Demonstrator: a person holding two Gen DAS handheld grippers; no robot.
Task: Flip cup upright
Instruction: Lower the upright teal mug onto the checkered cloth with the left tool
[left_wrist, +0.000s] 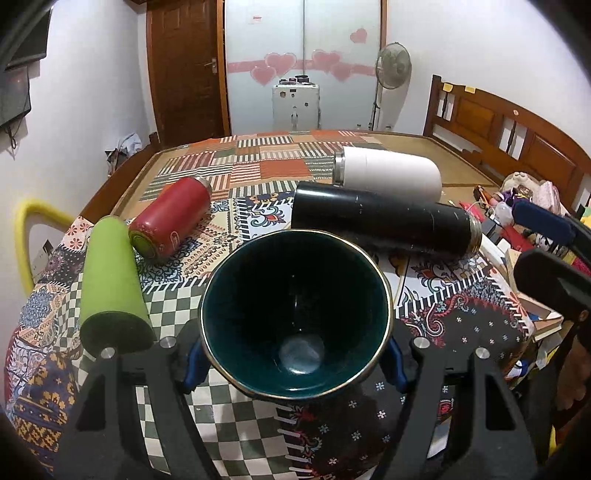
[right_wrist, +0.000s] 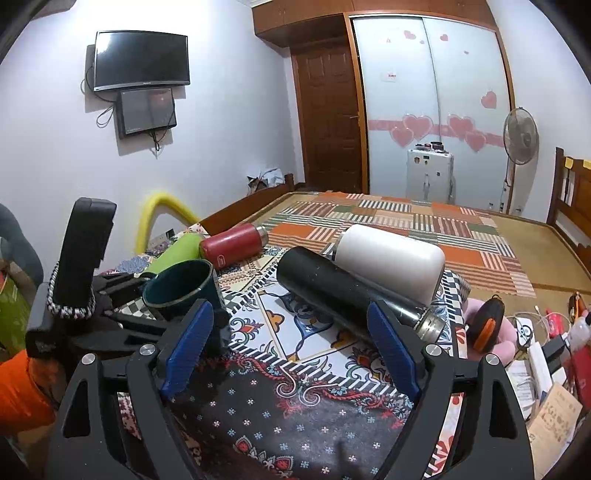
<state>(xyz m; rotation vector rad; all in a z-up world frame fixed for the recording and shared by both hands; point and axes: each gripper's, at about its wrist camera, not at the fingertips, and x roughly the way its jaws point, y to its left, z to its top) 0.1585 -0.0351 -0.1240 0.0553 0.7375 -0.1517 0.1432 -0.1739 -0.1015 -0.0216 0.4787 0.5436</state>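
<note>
A dark teal cup (left_wrist: 295, 314) with a gold rim is held between my left gripper's (left_wrist: 295, 365) blue pads, mouth tilted up toward the camera. In the right wrist view the same cup (right_wrist: 183, 286) sits at the left, mouth up and a little tilted, with the left gripper's black body (right_wrist: 110, 314) around it. My right gripper (right_wrist: 291, 343) is open and empty, low over the patterned cloth (right_wrist: 295, 417), to the right of the cup.
Four flasks lie on their sides on the cloth: green (left_wrist: 110, 280), red (left_wrist: 171, 218), black (left_wrist: 384, 218) and white (left_wrist: 388, 171). The black flask (right_wrist: 347, 295) lies just ahead of my right gripper. Clutter (left_wrist: 535, 229) fills the table's right edge. A bed lies beyond.
</note>
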